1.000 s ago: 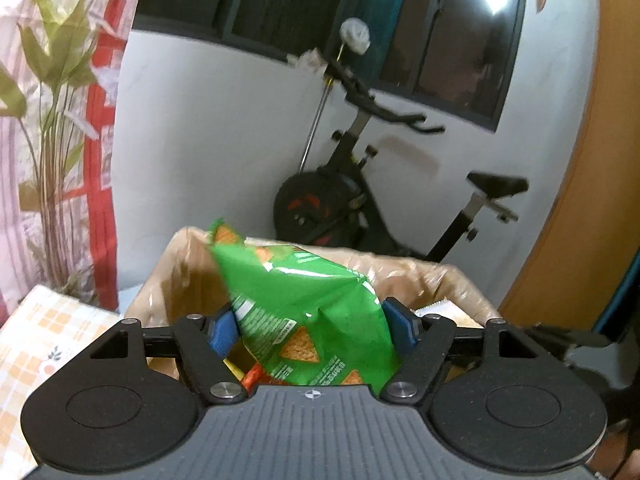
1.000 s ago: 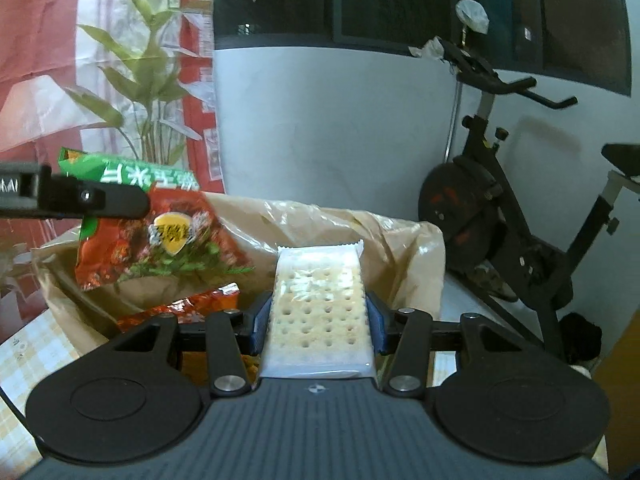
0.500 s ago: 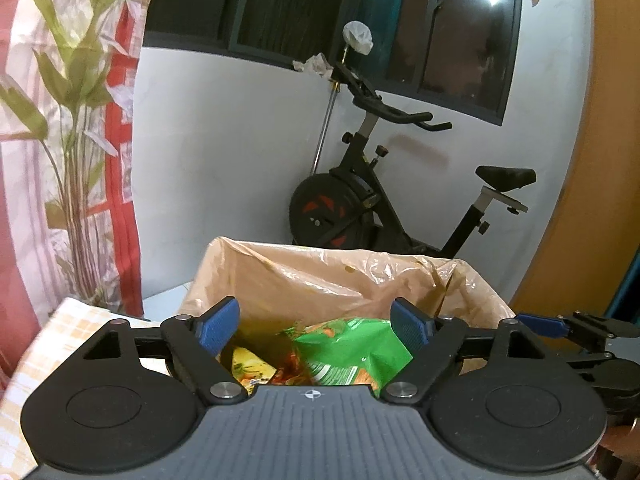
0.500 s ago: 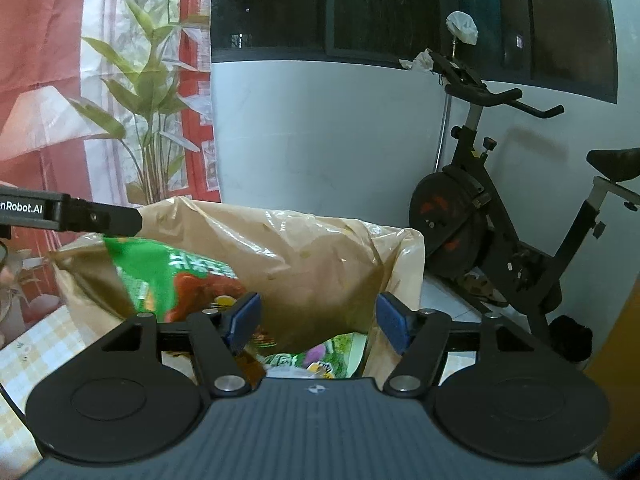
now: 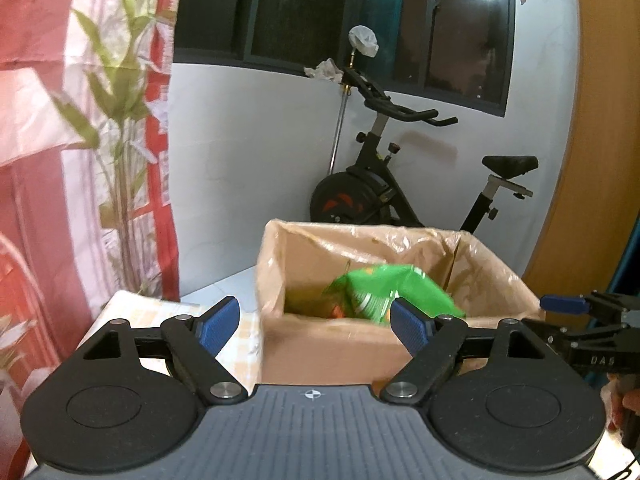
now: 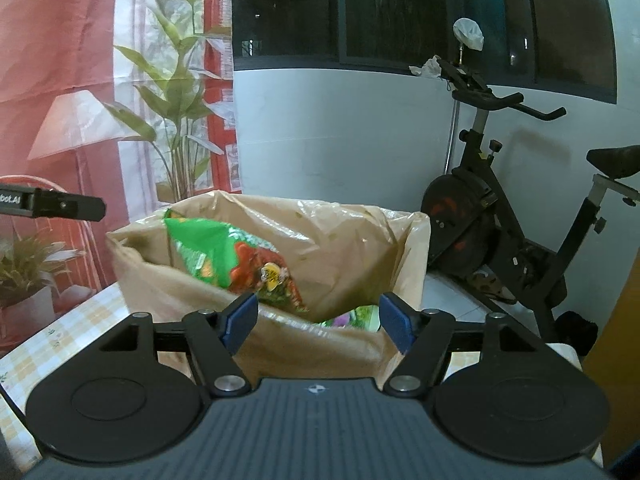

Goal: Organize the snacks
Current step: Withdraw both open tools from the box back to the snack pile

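Observation:
A cardboard box [image 5: 320, 344] lined with a brown plastic bag stands on the table. A green chip bag [image 5: 392, 288] lies inside it. My left gripper [image 5: 314, 316] is open and holds nothing, a little back from the box's near wall. In the right wrist view the box [image 6: 340, 240] holds the green and red snack bag [image 6: 224, 256], leaning against its left side, and a green packet [image 6: 356, 316] lower down. My right gripper [image 6: 318, 312] has its jaws opening with nothing between them, in front of the box's near rim. The white cracker pack is hidden.
An exercise bike [image 6: 500, 232] stands on the floor behind the box, against the white wall. A curtain printed with plants [image 5: 100, 140] hangs at the left. The table carries a checked cloth [image 6: 60, 332]. The other gripper's finger [image 5: 568, 304] reaches in at the right.
The left gripper let go of the green chip bag, which dropped into the box. The right gripper released the white cracker pack. Both grippers have drawn back from the box.

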The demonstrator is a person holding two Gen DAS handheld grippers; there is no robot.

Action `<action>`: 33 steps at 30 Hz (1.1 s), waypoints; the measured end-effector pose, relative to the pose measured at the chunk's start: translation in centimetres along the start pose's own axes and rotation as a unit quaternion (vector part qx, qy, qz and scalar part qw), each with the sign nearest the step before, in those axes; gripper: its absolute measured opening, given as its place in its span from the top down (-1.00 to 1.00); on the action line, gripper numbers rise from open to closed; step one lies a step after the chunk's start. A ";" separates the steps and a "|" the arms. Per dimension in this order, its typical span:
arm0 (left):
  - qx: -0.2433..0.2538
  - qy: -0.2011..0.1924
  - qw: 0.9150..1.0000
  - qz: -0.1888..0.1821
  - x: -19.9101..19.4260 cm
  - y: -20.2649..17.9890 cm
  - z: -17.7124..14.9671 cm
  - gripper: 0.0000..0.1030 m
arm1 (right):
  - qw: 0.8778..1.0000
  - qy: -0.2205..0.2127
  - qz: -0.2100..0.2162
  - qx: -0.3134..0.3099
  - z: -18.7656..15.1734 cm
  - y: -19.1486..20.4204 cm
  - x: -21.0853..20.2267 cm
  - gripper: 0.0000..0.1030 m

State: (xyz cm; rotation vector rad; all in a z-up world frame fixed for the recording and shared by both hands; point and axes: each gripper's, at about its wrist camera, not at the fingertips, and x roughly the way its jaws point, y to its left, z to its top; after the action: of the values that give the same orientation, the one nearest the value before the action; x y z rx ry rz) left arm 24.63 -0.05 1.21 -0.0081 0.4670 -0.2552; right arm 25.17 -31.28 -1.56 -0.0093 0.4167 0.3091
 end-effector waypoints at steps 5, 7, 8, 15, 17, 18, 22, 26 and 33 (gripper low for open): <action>-0.009 0.004 1.000 0.015 -2.2 0.6 -2.3 -0.63 | 1.000 -0.010 0.005 -0.019 -1.1 1.4 -1.4 -0.36; -0.013 0.007 1.000 0.021 -2.9 0.7 -3.4 -0.63 | 1.000 -0.014 0.010 -0.024 -1.6 1.9 -1.9 -0.36; -0.016 0.009 1.000 0.024 -3.2 0.8 -3.9 -0.63 | 1.000 -0.015 0.013 -0.024 -1.9 2.2 -2.1 -0.36; -0.055 0.043 0.997 0.039 -4.1 1.8 -8.2 -0.61 | 1.000 -0.006 0.023 -0.018 -5.2 3.3 -2.8 -0.36; -0.060 0.053 0.996 0.041 -4.1 2.0 -9.3 -0.61 | 1.000 0.001 0.026 -0.010 -6.5 3.5 -2.8 -0.36; -0.063 0.061 0.995 0.042 -4.0 2.1 -10.0 -0.61 | 1.000 0.006 0.026 -0.006 -7.1 3.6 -2.8 -0.36; -0.072 0.093 0.992 0.044 -3.4 2.1 -12.2 -0.61 | 0.999 0.031 0.021 0.008 -9.5 3.9 -2.3 -0.36; -0.069 0.106 0.991 0.044 -2.8 1.9 -13.9 -0.60 | 0.998 0.053 0.020 0.033 -11.5 3.9 -2.1 -0.36; -0.082 0.127 0.987 0.052 -1.8 2.6 -15.4 -0.47 | 0.995 0.084 0.023 0.053 -13.5 4.2 -1.6 -0.36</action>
State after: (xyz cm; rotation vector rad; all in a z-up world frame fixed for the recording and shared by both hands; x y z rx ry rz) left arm 16.85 3.65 -11.91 -0.1126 0.7390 -0.1136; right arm 17.20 -28.72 -13.04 0.0793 0.6012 0.3333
